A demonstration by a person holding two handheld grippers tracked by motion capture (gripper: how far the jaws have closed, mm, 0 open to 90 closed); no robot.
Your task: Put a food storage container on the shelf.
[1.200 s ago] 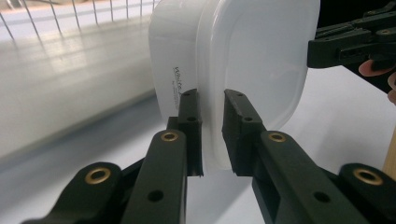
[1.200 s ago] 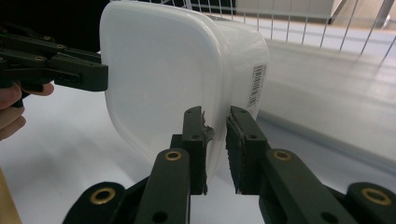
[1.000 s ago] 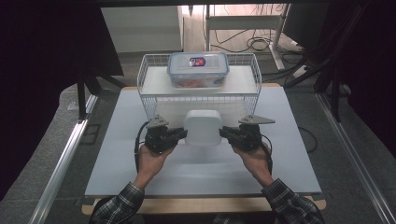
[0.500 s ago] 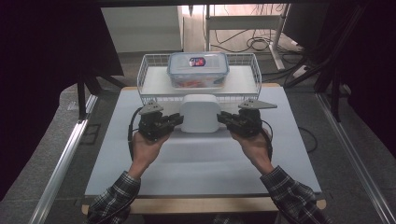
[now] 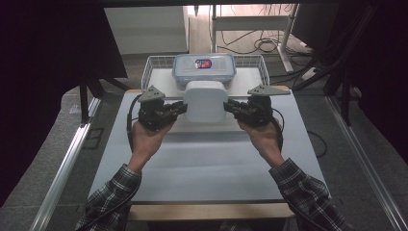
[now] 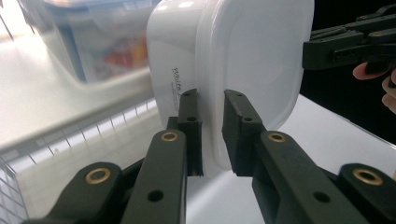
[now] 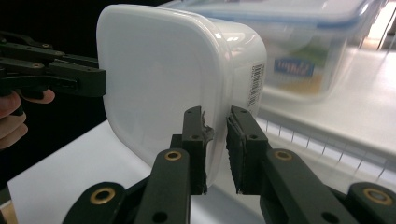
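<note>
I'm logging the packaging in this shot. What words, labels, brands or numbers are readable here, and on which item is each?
"White": start of a script word on the side of the white container; the rest is hidden behind a jaw of the left gripper, and the smaller print under it is too small to read.
Barcode sticker on the white container's side: digits too small to read.
Blue label showing through the clear lidded box: too blurred to read.

A white plastic container (image 5: 205, 100) with rounded corners and a fitted white lid was held clear of the bench (image 5: 202, 159), just short of the wire basket (image 5: 159, 65) at 12 o'clock. It was pinched at its rim from 9 o'clock by the left gripper (image 5: 179, 108) and from 3 o'clock by the right gripper (image 5: 231, 106). Small grey print ran along one side wall, and a barcode label sat on the opposite wall.
</note>
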